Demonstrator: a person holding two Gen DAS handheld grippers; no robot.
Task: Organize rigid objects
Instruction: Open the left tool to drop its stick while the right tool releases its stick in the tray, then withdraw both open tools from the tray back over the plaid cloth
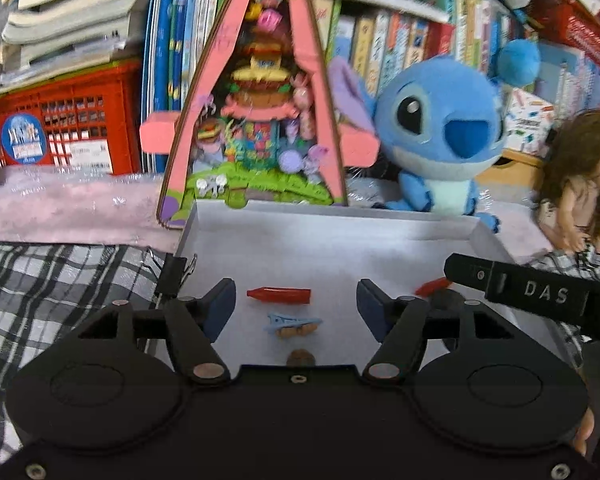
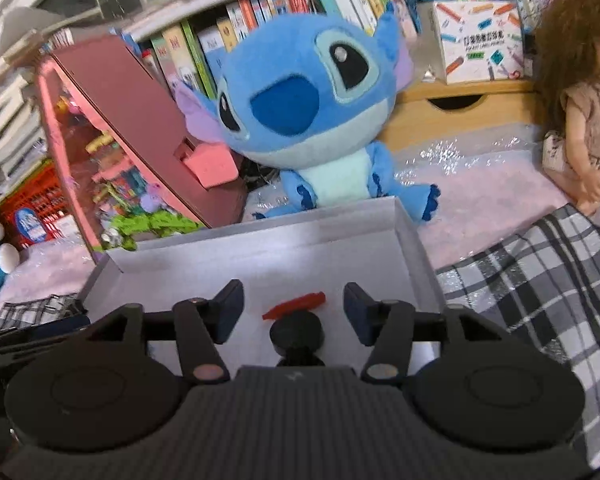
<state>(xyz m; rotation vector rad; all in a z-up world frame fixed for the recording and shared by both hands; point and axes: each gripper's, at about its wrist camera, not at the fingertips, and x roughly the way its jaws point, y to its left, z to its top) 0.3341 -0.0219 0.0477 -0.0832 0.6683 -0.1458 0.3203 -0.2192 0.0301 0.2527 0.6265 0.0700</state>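
A shallow white box [image 1: 332,222] lies on the bed in front of both grippers. In the left wrist view a red toy bottle [image 1: 279,295], a light blue clip-like piece [image 1: 292,320] and a small tan piece [image 1: 300,358] lie on its floor. My left gripper [image 1: 296,308] hangs open above them, its pads touching none. The right wrist view shows a thin red piece [image 2: 296,306] and a black round toy [image 2: 296,334] on the box [image 2: 260,240] floor. My right gripper [image 2: 294,312] is open over these, gripping nothing. Part of its black body [image 1: 540,296] shows at the left view's right edge.
Behind the box stand a blue plush [image 2: 308,112] and a pink triangular toy package [image 1: 260,120]. A doll [image 2: 580,100] sits at the right. A red crate [image 1: 60,124], books [image 1: 400,40] and a wooden drawer box [image 2: 456,108] line the back. Plaid cloth [image 2: 540,280] flanks the box.
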